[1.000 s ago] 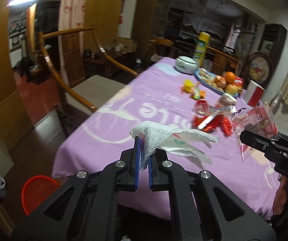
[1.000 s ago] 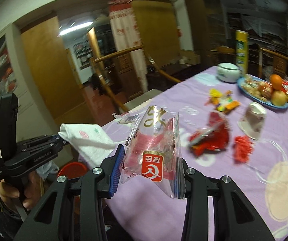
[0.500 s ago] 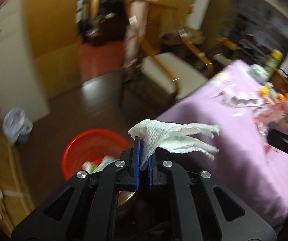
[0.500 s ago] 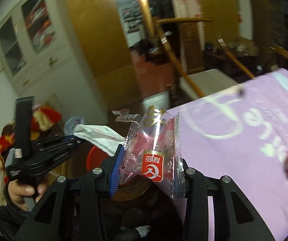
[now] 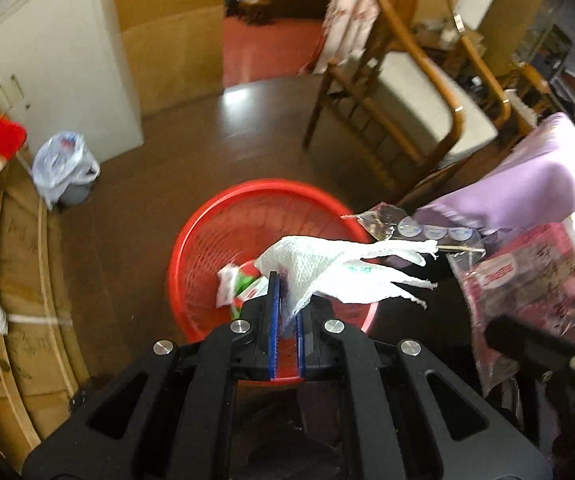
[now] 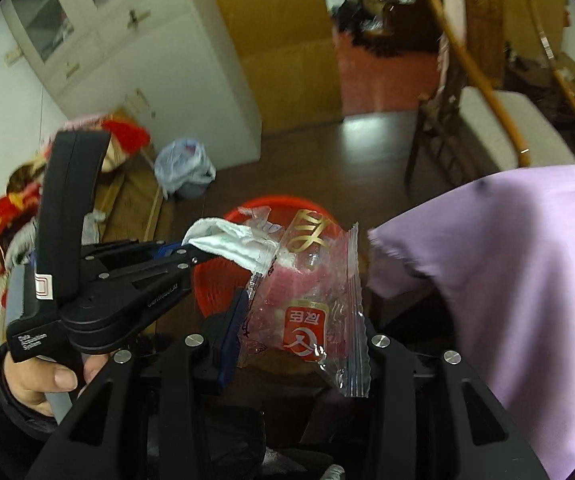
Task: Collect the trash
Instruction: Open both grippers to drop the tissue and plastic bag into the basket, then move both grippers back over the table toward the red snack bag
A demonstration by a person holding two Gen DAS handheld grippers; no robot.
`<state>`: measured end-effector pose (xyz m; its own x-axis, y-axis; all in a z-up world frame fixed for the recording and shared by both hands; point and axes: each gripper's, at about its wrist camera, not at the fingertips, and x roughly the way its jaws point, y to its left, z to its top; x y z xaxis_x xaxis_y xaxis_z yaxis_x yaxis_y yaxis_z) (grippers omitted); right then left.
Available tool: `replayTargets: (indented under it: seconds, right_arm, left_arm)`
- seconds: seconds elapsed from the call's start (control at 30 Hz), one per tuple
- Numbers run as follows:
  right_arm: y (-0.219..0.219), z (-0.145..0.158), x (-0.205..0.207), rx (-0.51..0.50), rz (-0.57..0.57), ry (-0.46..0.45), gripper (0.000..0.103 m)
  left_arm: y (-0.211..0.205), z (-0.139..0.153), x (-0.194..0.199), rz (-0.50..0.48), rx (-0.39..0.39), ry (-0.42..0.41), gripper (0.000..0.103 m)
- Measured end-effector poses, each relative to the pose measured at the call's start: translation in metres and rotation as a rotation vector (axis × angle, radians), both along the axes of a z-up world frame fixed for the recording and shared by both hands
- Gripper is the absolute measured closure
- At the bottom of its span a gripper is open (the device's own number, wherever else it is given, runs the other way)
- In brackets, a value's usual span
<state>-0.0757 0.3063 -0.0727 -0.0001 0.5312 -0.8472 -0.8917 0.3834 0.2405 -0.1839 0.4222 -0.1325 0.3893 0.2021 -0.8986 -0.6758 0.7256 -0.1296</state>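
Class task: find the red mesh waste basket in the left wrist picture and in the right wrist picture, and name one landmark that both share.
Left wrist: red mesh waste basket at centre, on the floor under the paper napkin.
Right wrist: its rim at centre, mostly behind the snack wrapper.
Shared landmark: plastic-lined bin by the white cabinet.

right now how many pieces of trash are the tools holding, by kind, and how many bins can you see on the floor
paper napkin: 1
clear snack wrapper: 1
red basket: 1
small bin lined with a plastic bag: 1
total: 4
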Motion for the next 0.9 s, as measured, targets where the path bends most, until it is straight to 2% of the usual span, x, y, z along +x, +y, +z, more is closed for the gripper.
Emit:
replayTargets:
  seconds: [0.1,0.23,0.4,0.5,0.53,0.57,0.6,0.67,0.77,0.9]
  right_arm:
    - [0.022,-0.023,-0.001,-0.051,0.032,0.028,0.062]
    - [0.041,-0.045,0.010,-0.080,0.020,0.080,0.061]
    - [0.056,-0.066,0.018,-0.110,0.018,0.112,0.060]
    - [0.057,-0.070,0.017,-0.112,0.022,0.113,0.051]
    - [0.059,-0.070,0.017,-0.114,0.023,0.114,0.039]
    - [0.059,-0.071,0.018,-0.113,0.020,0.112,0.033]
    - [0.059,-0.069,0.019,-0.103,0.008,0.101,0.032]
    - [0.057,-0.067,0.022,-0.094,0.000,0.102,0.030]
    - [0.049,-0.062,0.027,-0.079,-0.021,0.105,0.030]
    - [0.035,-0.050,0.030,-0.057,-0.045,0.096,0.030]
  left_arm:
    - [0.009,-0.022,0.000,0.033,-0.019,0.057,0.095]
    - [0.017,-0.043,0.000,0.048,-0.029,0.114,0.095]
    - [0.023,-0.053,0.004,0.064,-0.037,0.134,0.092]
    - [0.024,-0.054,0.006,0.082,-0.026,0.149,0.091]
    - [0.025,-0.054,0.007,0.088,-0.029,0.159,0.090]
    - [0.026,-0.056,0.007,0.099,-0.032,0.179,0.080]
    - [0.028,-0.056,0.006,0.104,-0.035,0.185,0.065]
    - [0.029,-0.054,0.004,0.110,-0.030,0.183,0.050]
    - [0.026,-0.044,0.003,0.114,0.030,0.163,0.050]
    - [0.020,-0.031,0.006,0.096,0.057,0.143,0.050]
